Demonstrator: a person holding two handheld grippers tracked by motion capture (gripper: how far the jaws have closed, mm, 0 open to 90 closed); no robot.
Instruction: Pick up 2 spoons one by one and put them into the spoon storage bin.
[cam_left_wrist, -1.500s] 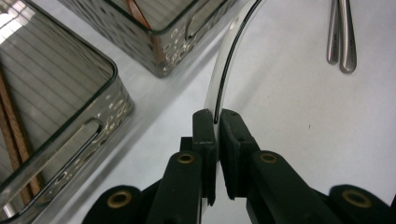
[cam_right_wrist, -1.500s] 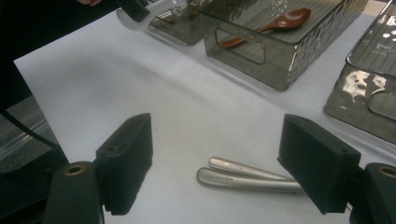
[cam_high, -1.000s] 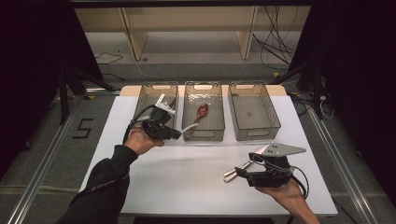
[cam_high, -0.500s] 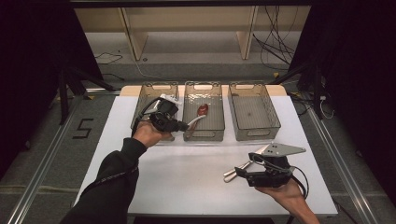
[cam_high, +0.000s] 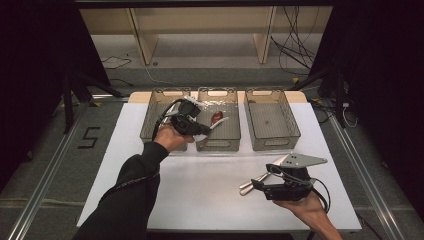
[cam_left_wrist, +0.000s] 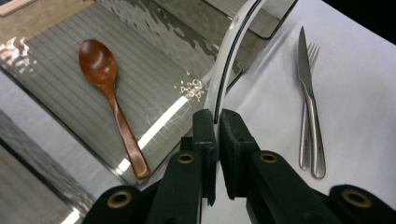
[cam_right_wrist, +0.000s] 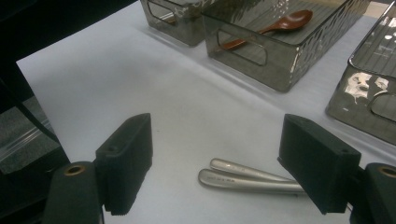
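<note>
My left jaws (cam_left_wrist: 218, 140) pinch a thin white plastic utensil (cam_left_wrist: 229, 60) over the middle clear bin (cam_high: 218, 142); my right jaws (cam_right_wrist: 229, 163) gape idle. The shallow pinch may let it swivel and miss.

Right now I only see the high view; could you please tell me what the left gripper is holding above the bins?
Observer: The left gripper is shut on a thin white piece, seen edge-on; its kind I cannot tell.
Operator: And the reddish thing in the middle bin?
Observer: A brown spoon, flat on that bin's floor.
Operator: What lies by the right gripper?
Observer: A metal knife and fork, side by side; the right gripper stands open over their handle ends.
</note>
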